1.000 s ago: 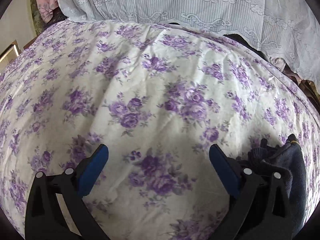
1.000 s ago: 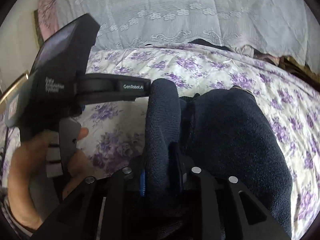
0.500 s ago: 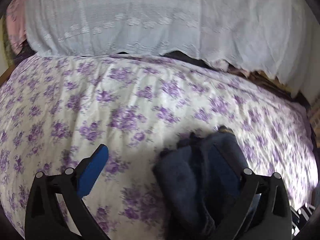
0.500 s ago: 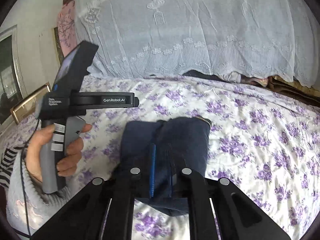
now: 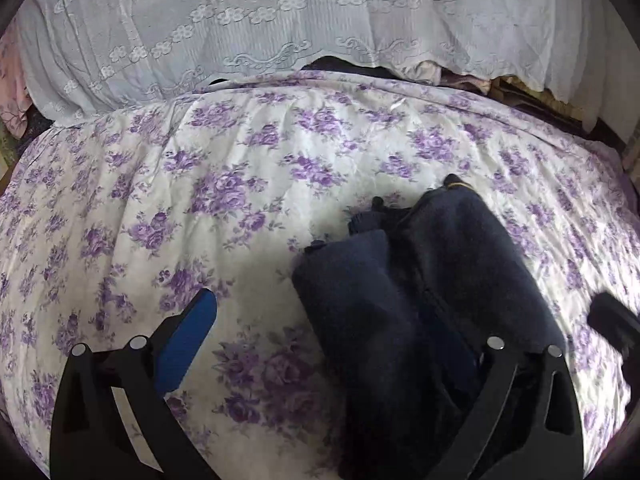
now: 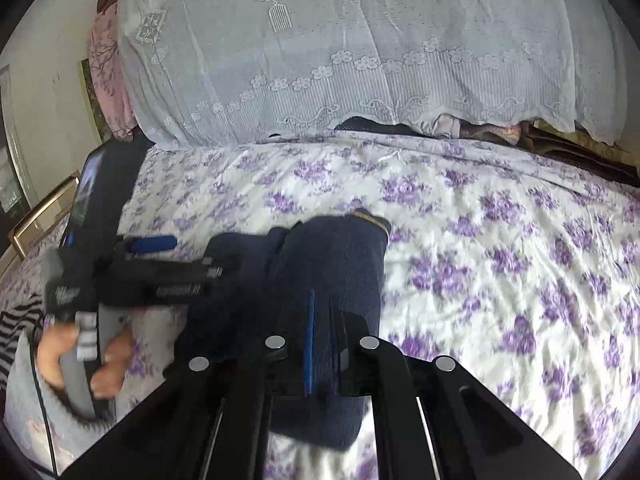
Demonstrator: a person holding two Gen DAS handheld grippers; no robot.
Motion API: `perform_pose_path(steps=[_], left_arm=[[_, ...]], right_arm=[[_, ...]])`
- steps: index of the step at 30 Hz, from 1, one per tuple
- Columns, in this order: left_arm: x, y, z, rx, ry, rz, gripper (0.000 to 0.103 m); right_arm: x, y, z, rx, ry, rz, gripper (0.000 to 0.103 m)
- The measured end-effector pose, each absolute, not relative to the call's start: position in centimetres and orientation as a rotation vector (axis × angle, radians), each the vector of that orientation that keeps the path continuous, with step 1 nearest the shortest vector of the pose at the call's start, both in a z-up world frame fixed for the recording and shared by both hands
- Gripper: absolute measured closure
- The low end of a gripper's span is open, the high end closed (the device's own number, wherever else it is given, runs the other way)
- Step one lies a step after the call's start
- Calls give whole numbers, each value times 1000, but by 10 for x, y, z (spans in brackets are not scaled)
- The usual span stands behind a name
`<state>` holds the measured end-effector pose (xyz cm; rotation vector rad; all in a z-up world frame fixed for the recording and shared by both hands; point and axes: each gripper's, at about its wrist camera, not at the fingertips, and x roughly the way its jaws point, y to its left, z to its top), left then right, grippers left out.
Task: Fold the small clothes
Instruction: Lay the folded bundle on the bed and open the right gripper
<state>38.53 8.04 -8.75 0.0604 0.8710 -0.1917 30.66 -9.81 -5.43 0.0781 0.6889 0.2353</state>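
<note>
A dark navy knitted garment [image 5: 404,280] lies folded on the floral bed sheet [image 5: 240,184]; it also shows in the right wrist view [image 6: 332,264]. My left gripper [image 5: 320,340] is open, its blue left pad [image 5: 188,340] over the sheet and its right finger hidden behind the garment's near part. My right gripper [image 6: 322,344] is shut on the garment's near edge, with the blue pads pinching the cloth. The left gripper [image 6: 132,276] also shows from the side in the right wrist view, held by a hand at the garment's left side.
A white lace cloth [image 5: 280,24] hangs over the bed's far end, with piled fabrics [image 6: 480,132] under its hem. A pink cloth [image 6: 106,64] and a gold frame [image 6: 40,220] stand at the far left. The right gripper's tip [image 5: 616,320] shows at the right edge.
My left gripper has swung right and come down over the garment's left side. My right gripper has lowered the garment onto the sheet and still pinches it.
</note>
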Motion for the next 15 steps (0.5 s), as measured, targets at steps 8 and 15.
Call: perform_pose_path(steps=[8, 15], left_arm=[[383, 75, -130, 83, 956, -204, 4], [340, 78, -111, 127, 883, -160, 4]], right_arm=[[388, -98, -110, 151, 859, 273, 100], [315, -114, -87, 140, 756, 339, 96]])
